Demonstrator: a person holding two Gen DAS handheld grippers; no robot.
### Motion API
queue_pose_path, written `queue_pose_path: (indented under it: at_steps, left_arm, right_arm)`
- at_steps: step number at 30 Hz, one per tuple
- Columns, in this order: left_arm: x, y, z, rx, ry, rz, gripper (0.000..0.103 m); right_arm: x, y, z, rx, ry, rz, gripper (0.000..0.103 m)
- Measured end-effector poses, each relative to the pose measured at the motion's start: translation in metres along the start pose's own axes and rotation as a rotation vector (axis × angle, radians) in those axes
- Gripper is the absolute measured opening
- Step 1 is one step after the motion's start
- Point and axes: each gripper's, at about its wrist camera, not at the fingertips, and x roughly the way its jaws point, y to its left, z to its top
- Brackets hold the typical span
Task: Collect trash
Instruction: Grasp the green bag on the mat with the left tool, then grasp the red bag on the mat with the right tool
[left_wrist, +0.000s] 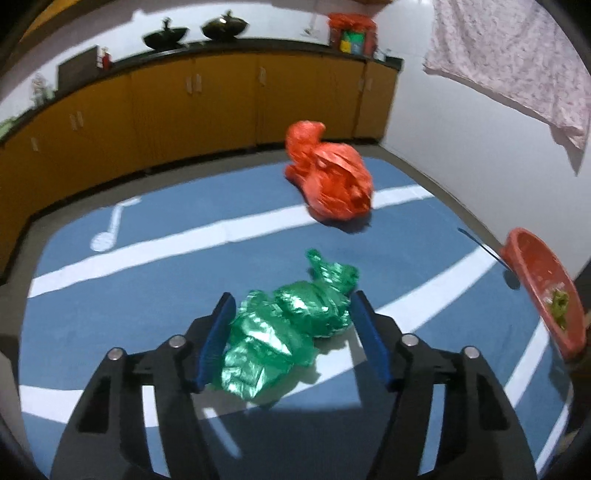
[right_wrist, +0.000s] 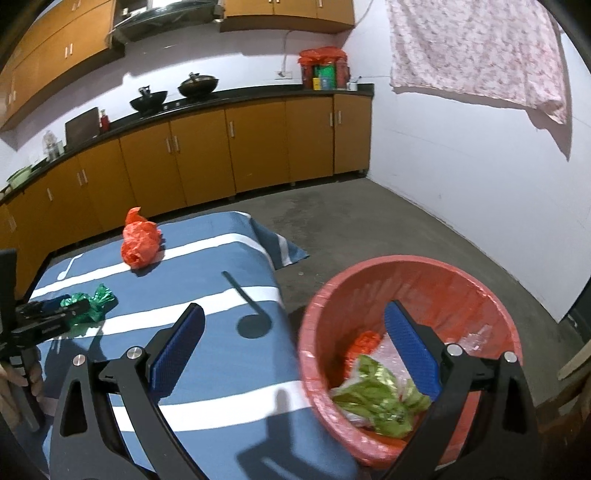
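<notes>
Green foil bag (left_wrist: 291, 332) lies crumpled on the blue-clothed worktop (left_wrist: 110, 314), between the left gripper (left_wrist: 293, 339) jaws, which look just short of pinching it. Likely light, crackly, slippery; grab the thick middle bunch. Right gripper (right_wrist: 295, 350): jaws wide, empty, over the red bin (right_wrist: 480, 295).

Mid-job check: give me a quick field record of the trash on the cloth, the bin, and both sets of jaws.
surface: blue striped cloth
green wrapper: crumpled, on the cloth, between the left gripper jaws
left jaws: around the wrapper, grip not confirmed
red bag: crumpled, farther back on the cloth, untouched
red bin: beside the cloth's edge, already holds trash
right gripper: jaws open, empty, one finger over the bin
</notes>
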Motion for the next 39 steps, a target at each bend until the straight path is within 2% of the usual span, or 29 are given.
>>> queue_pose_path:
  at_steps: [2, 3, 4, 10, 18, 26, 30, 36, 38, 39]
  left_arm:
    - [0.003, -0.002, 0.000, 0.007, 0.024, -0.026, 0.050]
    - [0.005, -0.003, 0.000, 0.009, 0.033, -0.039, 0.040]
    - [0.007, -0.003, -0.002, 0.012, 0.047, -0.041, 0.038]
    - [-0.003, 0.003, -0.006, -0.005, 0.023, -0.025, 0.036]
    - [-0.043, 0.055, -0.010, -0.105, -0.049, 0.094, 0.037]
    - [-0.066, 0.099, -0.008, -0.203, -0.120, 0.214, 0.037]
    - [-0.067, 0.116, -0.004, -0.271, -0.143, 0.255, 0.037]
    - [-0.060, 0.124, 0.001, -0.311, -0.138, 0.276, 0.037]
    - [-0.057, 0.122, 0.003, -0.312, -0.133, 0.278, 0.037]
    - [-0.056, 0.121, 0.003, -0.311, -0.132, 0.278, 0.037]
  right_arm:
    - [0.001, 0.007, 0.001, -0.010, -0.001, 0.008, 0.097]
    - [0.001, 0.012, 0.001, -0.017, -0.002, 0.012, 0.097]
    - [0.002, 0.015, 0.001, -0.022, -0.002, 0.014, 0.097]
    - [0.009, 0.043, 0.005, -0.062, -0.006, 0.039, 0.097]
    - [0.042, 0.096, 0.013, -0.131, 0.008, 0.134, 0.097]
    - [0.119, 0.164, 0.043, -0.160, 0.061, 0.240, 0.093]
    - [0.157, 0.195, 0.060, -0.211, 0.080, 0.219, 0.094]
    - [0.202, 0.215, 0.067, -0.227, 0.185, 0.204, 0.093]
    - [0.207, 0.215, 0.062, -0.239, 0.216, 0.209, 0.075]
    - [0.211, 0.213, 0.059, -0.248, 0.247, 0.224, 0.057]
